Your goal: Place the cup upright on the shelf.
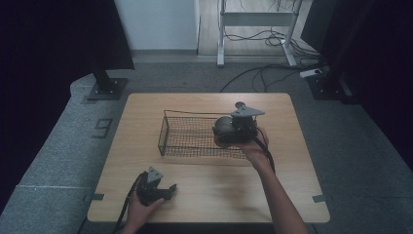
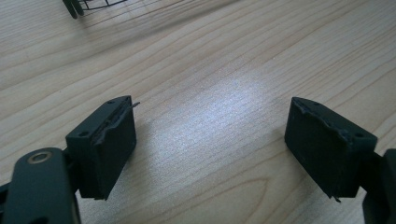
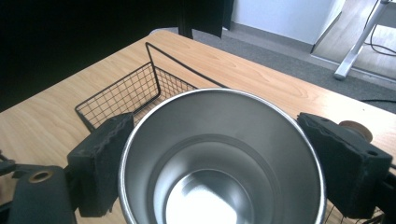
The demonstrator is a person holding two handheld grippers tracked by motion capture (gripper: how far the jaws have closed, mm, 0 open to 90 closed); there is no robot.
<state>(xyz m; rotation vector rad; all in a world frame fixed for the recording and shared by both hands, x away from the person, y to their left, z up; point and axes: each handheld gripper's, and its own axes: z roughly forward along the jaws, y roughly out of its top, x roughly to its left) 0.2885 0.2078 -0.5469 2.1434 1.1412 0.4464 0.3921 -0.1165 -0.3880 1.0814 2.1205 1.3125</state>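
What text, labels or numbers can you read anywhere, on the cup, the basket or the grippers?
None can be read.
The shiny steel cup shows bare metal, with no print.
The black wire basket, the wooden table and both grippers' black pads carry no marking.

Wooden table [image 1: 209, 195]; small round disc [image 1: 240, 104] near far edge; cables [image 1: 263, 73] on grey floor.

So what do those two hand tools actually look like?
Both are black. The left gripper and right gripper each have two blocky jaws faced with rough-edged dark pads. Each carries a grey three-cornered plate on top and trails a black cable. No sleeves show.
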